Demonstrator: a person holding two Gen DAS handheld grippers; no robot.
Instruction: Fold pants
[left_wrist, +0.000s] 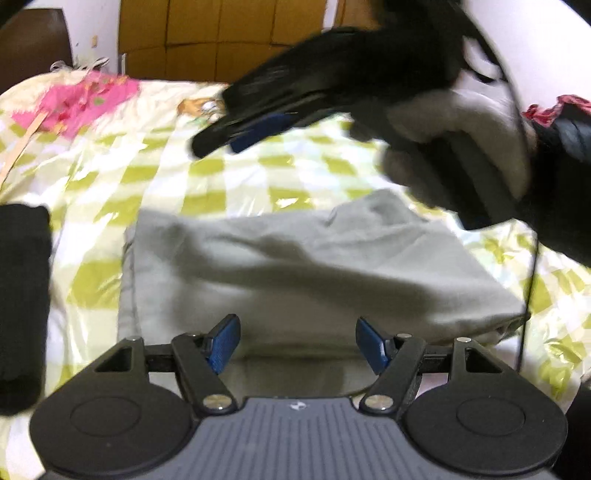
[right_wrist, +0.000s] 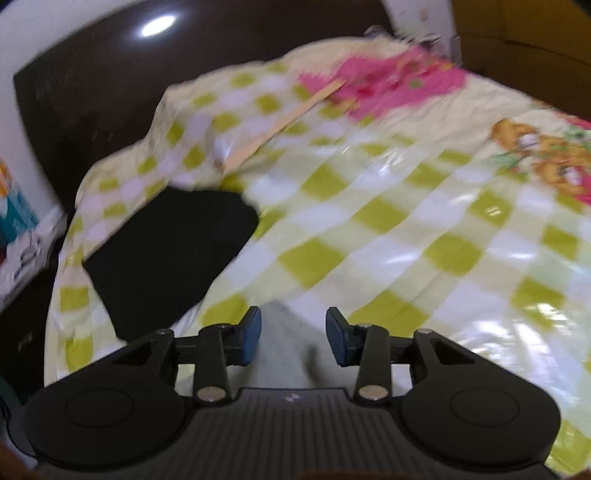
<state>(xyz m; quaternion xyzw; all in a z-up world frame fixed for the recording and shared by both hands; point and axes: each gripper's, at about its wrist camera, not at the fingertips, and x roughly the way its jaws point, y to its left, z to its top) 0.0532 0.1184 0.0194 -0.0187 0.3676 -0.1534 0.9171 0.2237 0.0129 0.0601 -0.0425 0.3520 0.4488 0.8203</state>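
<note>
I see the grey pants (left_wrist: 295, 266) lying folded on the checked bedspread (left_wrist: 207, 177), just ahead of my left gripper (left_wrist: 298, 341), whose jaws stand spread and empty. My right gripper (right_wrist: 293, 338) hangs above them, jaws parted, gripping nothing.

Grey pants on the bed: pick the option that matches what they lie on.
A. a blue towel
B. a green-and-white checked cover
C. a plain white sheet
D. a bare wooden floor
B: in the left wrist view the folded grey pants rest on a bedcover checked in green and white, which shows around them on the far side, the left and the right.
</note>
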